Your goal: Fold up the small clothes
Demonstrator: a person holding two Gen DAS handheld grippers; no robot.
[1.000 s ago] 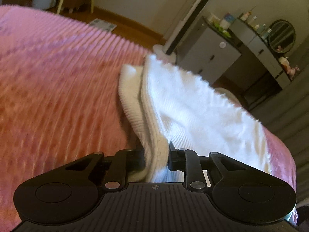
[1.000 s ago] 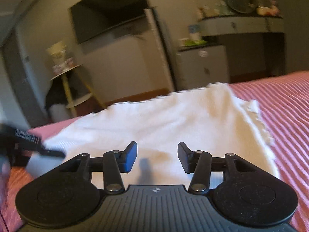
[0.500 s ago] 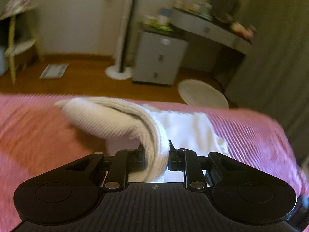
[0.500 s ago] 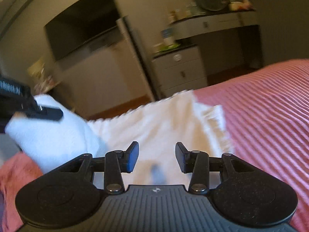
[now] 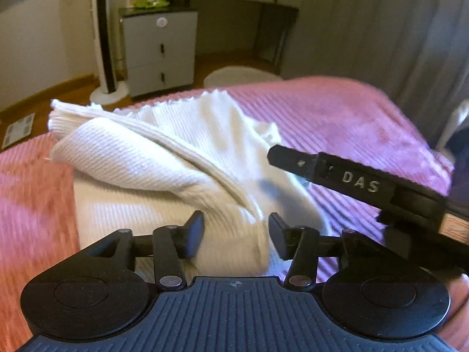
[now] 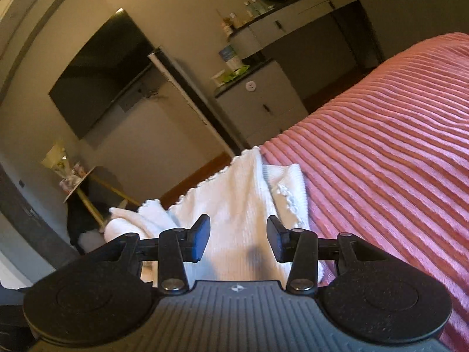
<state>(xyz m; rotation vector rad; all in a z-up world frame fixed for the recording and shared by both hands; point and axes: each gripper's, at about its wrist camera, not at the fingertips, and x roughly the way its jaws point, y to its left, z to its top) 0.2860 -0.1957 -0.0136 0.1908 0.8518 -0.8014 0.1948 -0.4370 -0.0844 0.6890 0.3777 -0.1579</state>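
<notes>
A white ribbed knit garment [image 5: 164, 158] lies on the pink ribbed bedspread [image 5: 337, 111], with one side folded over its middle in a thick roll. My left gripper [image 5: 236, 230] is open, and the end of the fold lies loose between its fingers. My right gripper [image 6: 238, 234] is open and empty, low over the near part of the garment [image 6: 237, 205]. One right finger [image 5: 296, 162] reaches in from the right of the left wrist view, over the garment's right edge.
The bedspread [image 6: 395, 152] stretches to the right of the garment. Beyond the bed's far edge stand a grey drawer unit [image 5: 159, 50], a white tower fan [image 5: 102, 35], a dressing table [image 6: 296, 20] and a wall television [image 6: 102, 73]. A grey curtain [image 5: 410, 35] hangs at the right.
My left gripper carried the garment's side across and over its middle, then opened and let it go. My right gripper stayed open and tilted a little, close over the garment.
</notes>
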